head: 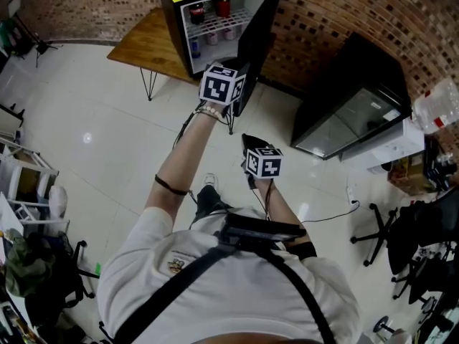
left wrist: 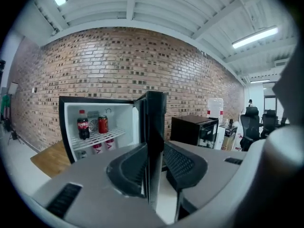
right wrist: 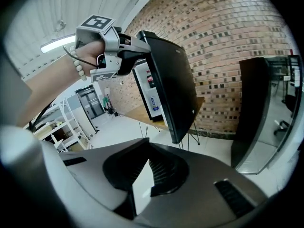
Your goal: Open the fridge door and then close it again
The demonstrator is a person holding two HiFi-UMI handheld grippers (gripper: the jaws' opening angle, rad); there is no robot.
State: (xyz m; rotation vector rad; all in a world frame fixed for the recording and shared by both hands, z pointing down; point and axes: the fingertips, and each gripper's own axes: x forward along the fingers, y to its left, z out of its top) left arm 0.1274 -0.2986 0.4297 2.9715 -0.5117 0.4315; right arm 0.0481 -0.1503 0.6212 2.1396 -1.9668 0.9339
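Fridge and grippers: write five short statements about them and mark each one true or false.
1. The fridge door stands open. True.
2. The left gripper is closed on the door's edge. True.
3. The right gripper holds a can. False: its jaws are together on nothing, away from the fridge.
4. The fridge stands on the floor. False: it sits on a wooden table.
5. A dark bottle and a red can stand on the upper shelf. True.

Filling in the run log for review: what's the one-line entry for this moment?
left claw: shut on fridge door | right claw: shut, empty | fridge door: open
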